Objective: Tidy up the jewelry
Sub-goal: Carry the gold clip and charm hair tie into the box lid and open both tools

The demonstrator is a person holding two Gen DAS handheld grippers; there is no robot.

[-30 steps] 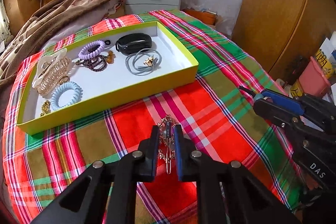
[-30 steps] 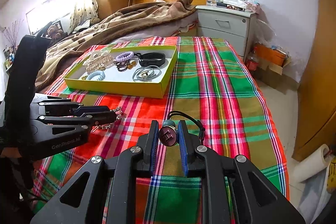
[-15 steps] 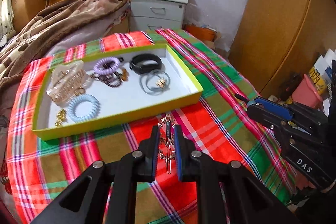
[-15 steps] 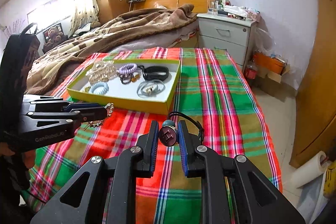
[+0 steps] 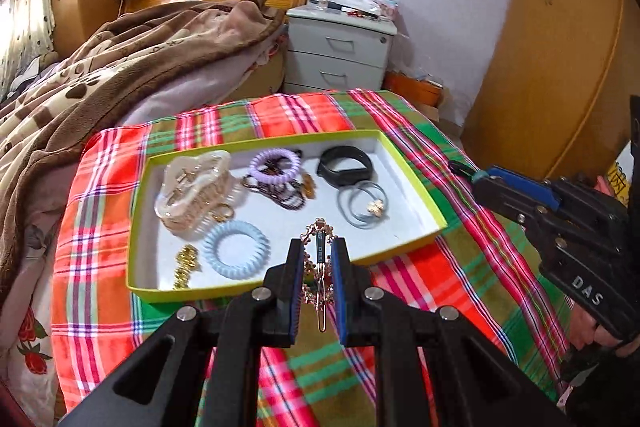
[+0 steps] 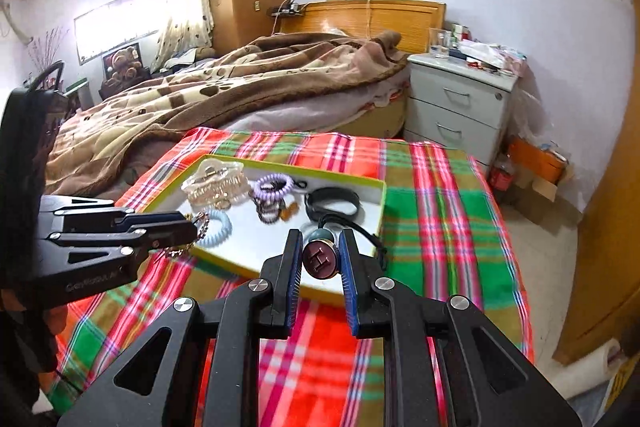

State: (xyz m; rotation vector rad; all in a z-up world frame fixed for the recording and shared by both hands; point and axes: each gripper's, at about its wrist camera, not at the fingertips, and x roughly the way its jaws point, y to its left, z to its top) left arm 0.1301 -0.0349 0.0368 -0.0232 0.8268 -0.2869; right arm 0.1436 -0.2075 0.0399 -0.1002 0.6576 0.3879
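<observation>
A yellow-green tray (image 5: 404, 251) (image 6: 382, 195) with a white floor lies on the plaid cloth. It holds a clear claw clip (image 5: 192, 187), a purple coil tie (image 5: 276, 165), a blue coil tie (image 5: 235, 247), a black band (image 5: 346, 165), grey ties (image 5: 362, 205) and a gold piece (image 5: 185, 263). My left gripper (image 5: 319, 259) is shut on a gold beaded hair clip (image 5: 320, 263), above the tray's near rim. My right gripper (image 6: 319, 259) is shut on a black hair tie with a round "H" charm (image 6: 320, 259), also over the near rim.
The plaid cloth (image 5: 460, 287) covers a raised surface beside a bed with a brown blanket (image 5: 120, 67). A grey nightstand (image 5: 340, 55) stands behind, wooden wardrobes (image 5: 560, 67) at the right. The right gripper shows in the left view (image 5: 560, 223), the left gripper in the right view (image 6: 112, 231).
Both grippers have risen and moved forward to the tray, each still holding its item. The tray's near rim now lies under the fingertips.
</observation>
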